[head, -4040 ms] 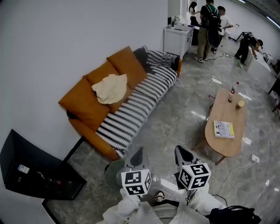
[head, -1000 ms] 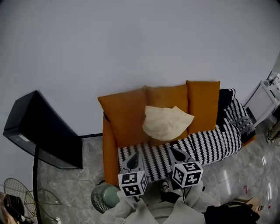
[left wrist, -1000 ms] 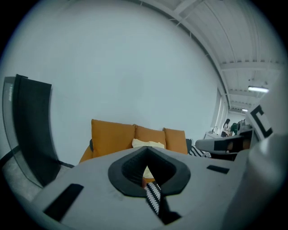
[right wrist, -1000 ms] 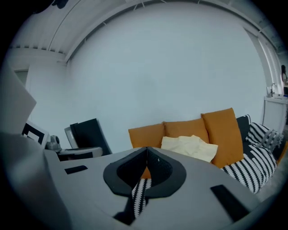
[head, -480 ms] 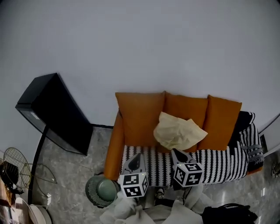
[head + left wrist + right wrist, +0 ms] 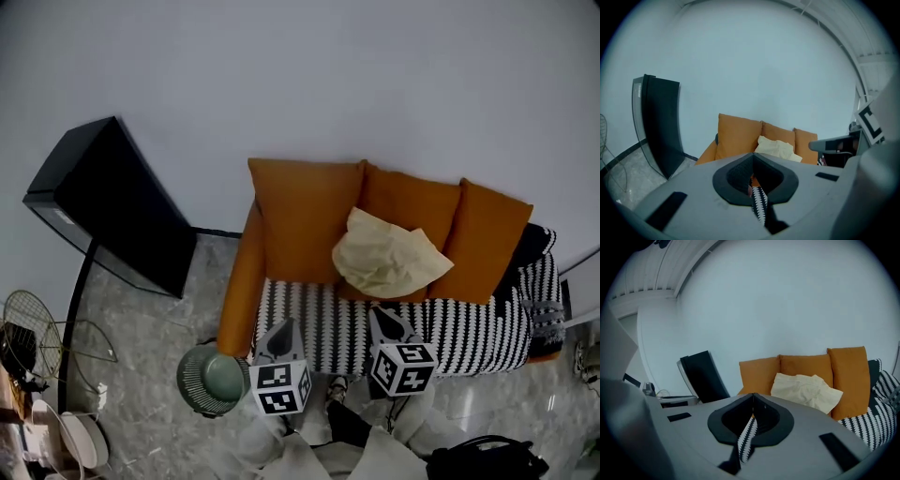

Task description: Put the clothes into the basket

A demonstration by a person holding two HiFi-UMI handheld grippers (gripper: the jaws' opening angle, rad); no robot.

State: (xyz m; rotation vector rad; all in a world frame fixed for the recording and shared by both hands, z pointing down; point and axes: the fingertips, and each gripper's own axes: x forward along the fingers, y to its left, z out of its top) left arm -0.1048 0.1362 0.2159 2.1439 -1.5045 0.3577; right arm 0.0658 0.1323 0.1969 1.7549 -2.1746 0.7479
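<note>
Panel label point(image 6: 62, 217) illegible; cream garment point(image 6: 384, 258) on sofa point(image 6: 300, 220).

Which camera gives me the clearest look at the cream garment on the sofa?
The head view: the cream garment shows whole from above, leaning on the orange back cushions. The right gripper view shows it side-on, also clear. The left gripper view shows it only small and far off.
</note>
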